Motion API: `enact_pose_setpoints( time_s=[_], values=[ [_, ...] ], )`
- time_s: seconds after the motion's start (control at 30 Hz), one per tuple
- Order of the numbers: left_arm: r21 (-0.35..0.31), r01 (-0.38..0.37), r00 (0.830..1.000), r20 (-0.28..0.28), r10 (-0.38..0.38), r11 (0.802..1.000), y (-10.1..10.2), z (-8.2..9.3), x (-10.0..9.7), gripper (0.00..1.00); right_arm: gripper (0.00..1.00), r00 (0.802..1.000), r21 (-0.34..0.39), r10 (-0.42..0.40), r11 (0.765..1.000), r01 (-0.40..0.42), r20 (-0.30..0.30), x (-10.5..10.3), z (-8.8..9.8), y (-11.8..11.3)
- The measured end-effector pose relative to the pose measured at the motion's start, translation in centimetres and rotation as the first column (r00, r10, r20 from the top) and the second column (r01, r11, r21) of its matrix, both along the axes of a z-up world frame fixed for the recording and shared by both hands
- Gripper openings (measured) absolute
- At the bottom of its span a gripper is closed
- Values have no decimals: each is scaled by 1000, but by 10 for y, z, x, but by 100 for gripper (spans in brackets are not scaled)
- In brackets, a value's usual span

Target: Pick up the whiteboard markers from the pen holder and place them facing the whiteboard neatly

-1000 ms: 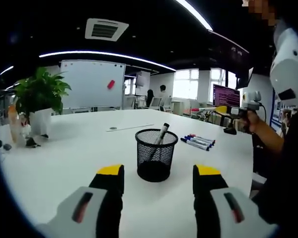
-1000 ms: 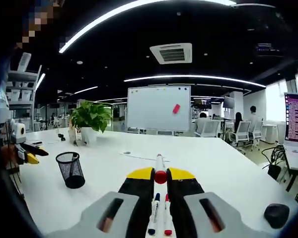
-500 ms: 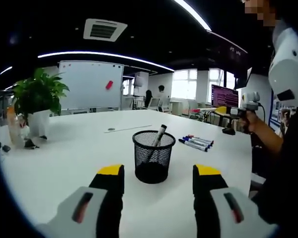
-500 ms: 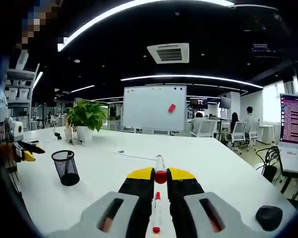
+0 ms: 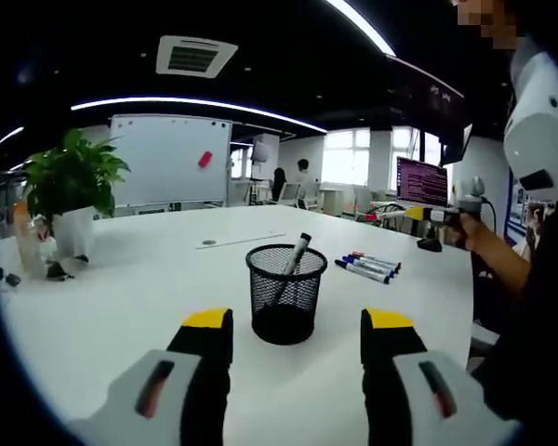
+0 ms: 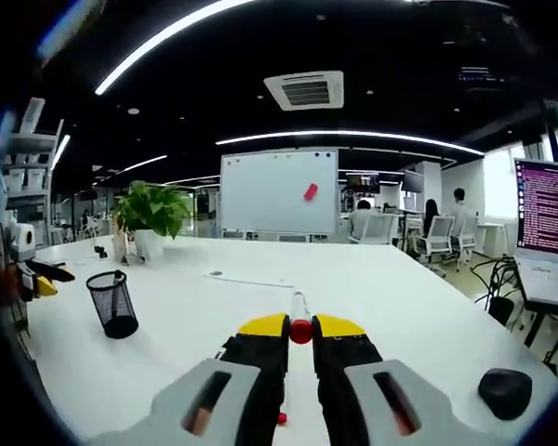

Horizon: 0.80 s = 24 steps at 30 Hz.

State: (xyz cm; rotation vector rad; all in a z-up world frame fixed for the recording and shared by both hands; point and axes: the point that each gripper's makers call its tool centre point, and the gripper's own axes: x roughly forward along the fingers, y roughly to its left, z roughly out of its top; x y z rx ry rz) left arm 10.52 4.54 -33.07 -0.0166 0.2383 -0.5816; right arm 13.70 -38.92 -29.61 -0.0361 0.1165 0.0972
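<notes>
In the left gripper view, the left gripper [image 5: 298, 334] stands wide open at the bottom of the frame, holding nothing. Just above it at centre, a black mesh pen holder [image 5: 285, 294] stands on the white bench [image 5: 121, 307] with one black-capped marker [image 5: 296, 257] leaning in it. Right of centre, a row of markers [image 5: 368, 267] lies on the bench. The whiteboard [image 5: 171, 159] stands at upper left.

In the right gripper view, the right gripper [image 6: 300, 327] at bottom centre is closed on a red-capped marker [image 6: 299, 313] pointing up-frame toward the whiteboard [image 6: 279, 192]. The pen holder [image 6: 112, 304] sits at left.
</notes>
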Motion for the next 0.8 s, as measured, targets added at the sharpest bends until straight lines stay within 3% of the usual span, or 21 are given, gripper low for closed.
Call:
enact_pose_setpoints(
  time_s=[0.63,0.8],
  values=[
    [-8,-12,1000,-5,11,1000,0,-2,-2,56,13,996,8,-13,1000,14,-88,8,-40,0],
    [-3,-4,1000,-13,4,1000,-3,-5,-2,56,13,993,5,-11,1000,12,-118,11,-59,5]
  ],
)
